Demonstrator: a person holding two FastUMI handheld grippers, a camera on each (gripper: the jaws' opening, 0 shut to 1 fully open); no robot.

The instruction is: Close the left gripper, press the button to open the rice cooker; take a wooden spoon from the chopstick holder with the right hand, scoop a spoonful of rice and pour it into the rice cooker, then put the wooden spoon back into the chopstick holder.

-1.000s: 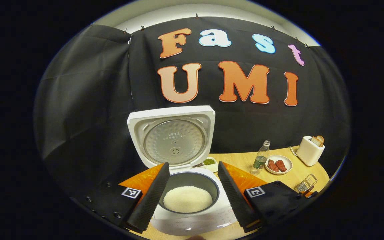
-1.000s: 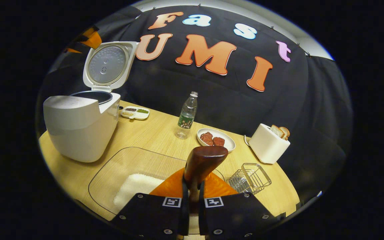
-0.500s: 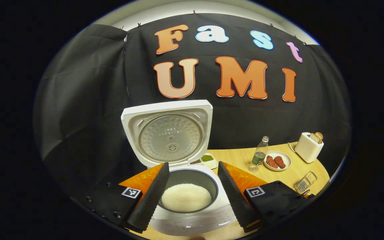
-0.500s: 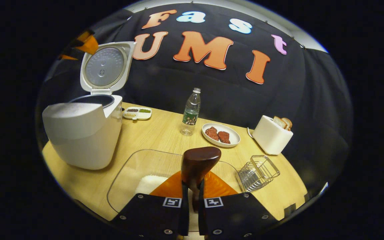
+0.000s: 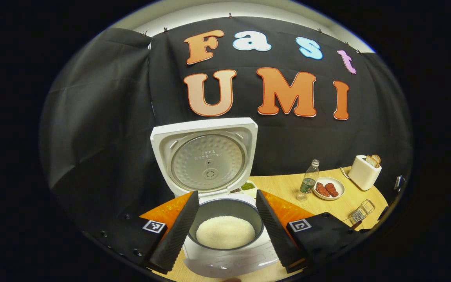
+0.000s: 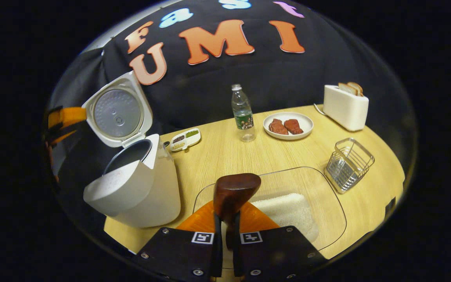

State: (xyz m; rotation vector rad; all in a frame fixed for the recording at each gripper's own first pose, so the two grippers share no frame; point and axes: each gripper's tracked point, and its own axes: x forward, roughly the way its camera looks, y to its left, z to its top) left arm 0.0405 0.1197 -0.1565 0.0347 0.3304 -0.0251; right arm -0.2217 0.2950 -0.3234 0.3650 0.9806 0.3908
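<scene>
Both grippers set: right gripper (image 6: 225,231) fingers clamp wooden spoon (image 6: 234,192), left gripper (image 5: 225,231) fingers wide over rice cooker (image 5: 225,239); spoon could twist, missing chopstick holder (image 6: 349,163).

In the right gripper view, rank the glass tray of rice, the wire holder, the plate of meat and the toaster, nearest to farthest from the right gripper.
From the right gripper:
1. Glass tray of rice, directly beneath and ahead.
2. Wire holder, ahead to the right.
3. Plate of meat, farther back, right of centre.
4. Toaster, at the far right edge of the table.
</scene>
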